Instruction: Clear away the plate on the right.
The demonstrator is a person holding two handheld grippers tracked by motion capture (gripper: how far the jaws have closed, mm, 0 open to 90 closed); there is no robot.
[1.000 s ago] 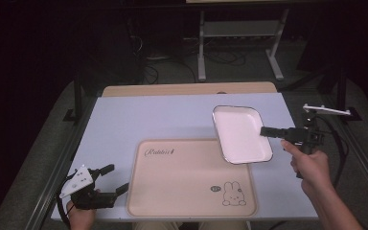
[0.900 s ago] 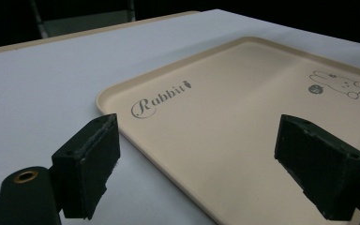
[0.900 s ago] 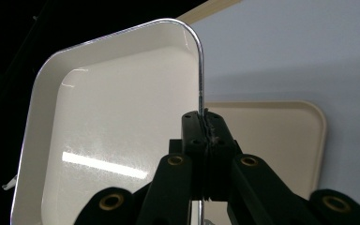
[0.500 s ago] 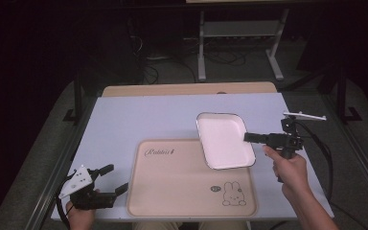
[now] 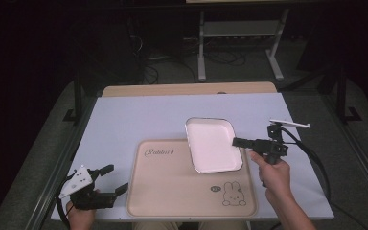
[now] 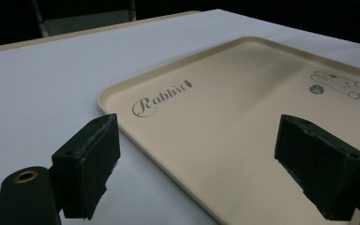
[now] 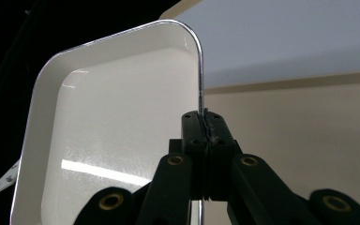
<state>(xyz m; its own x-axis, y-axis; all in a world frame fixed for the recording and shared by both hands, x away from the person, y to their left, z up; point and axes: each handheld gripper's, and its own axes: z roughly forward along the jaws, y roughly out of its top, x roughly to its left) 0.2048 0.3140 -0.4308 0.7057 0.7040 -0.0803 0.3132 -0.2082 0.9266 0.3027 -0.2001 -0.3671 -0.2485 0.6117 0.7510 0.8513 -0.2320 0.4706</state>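
- Dark room around, with metal stand legs and cables on the floor behind; in front stands a bench with a pale lilac top, and on its near part lies a beige serving tray printed with "Rabbit" and a small rabbit drawing.
- Nearest, at the near left corner of the bench, the left gripper rests just beside the serving tray's left edge. Its jaws stand wide apart and hold nothing; the left gripper view looks between them at the tray's rim.
- On the right side, the right gripper is closed tight on the right rim of a white rectangular dish. In the right gripper view the thin rim sits pinched between both jaws.
- This dish is carried tilted over the far right part of the serving tray, with its far edge reaching beyond the tray's far rim.
- I judge the dish to be light and stiff, like melamine or enamel, with a glossy, slippery surface. A grip on the rim alone may let it swing, so a deep and firm pinch on the rim is best.
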